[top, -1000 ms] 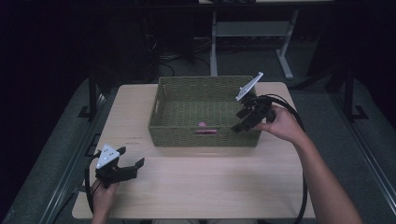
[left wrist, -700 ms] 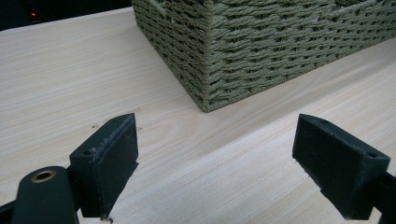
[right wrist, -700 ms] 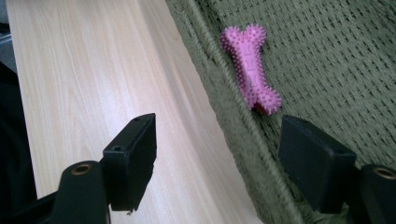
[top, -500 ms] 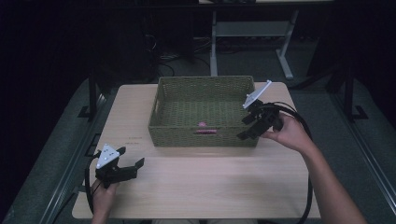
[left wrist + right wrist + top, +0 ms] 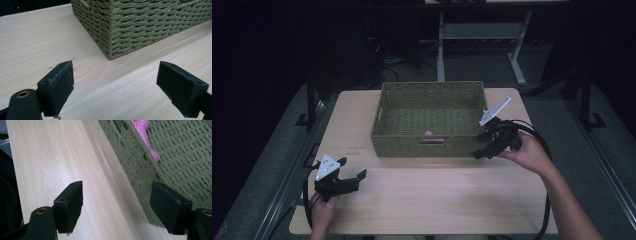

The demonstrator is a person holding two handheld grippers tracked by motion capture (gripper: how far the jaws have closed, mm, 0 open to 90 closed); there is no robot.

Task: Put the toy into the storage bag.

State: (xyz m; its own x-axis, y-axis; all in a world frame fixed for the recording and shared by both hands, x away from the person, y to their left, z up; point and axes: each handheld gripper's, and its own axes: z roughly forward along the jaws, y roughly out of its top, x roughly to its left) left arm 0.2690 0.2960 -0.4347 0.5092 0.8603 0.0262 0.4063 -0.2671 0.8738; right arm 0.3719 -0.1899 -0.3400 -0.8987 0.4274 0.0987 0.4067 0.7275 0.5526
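A basket (image 5: 430,120) stands on the table (image 5: 422,200), toward its far edge and about midway across. A toy (image 5: 429,133) lies in the basket, by its near wall. The right gripper (image 5: 484,146) is at the basket's near right corner, just beside the wall. The left gripper (image 5: 352,177) rests on the table near its front left corner, well apart from the basket.

A green woven basket (image 5: 430,92), rectangular and open-topped, stands upright on the far middle of the pale wooden table (image 5: 437,200). A small pink spiky toy (image 5: 146,138) lies on the basket's floor, close against the near wall, near its middle
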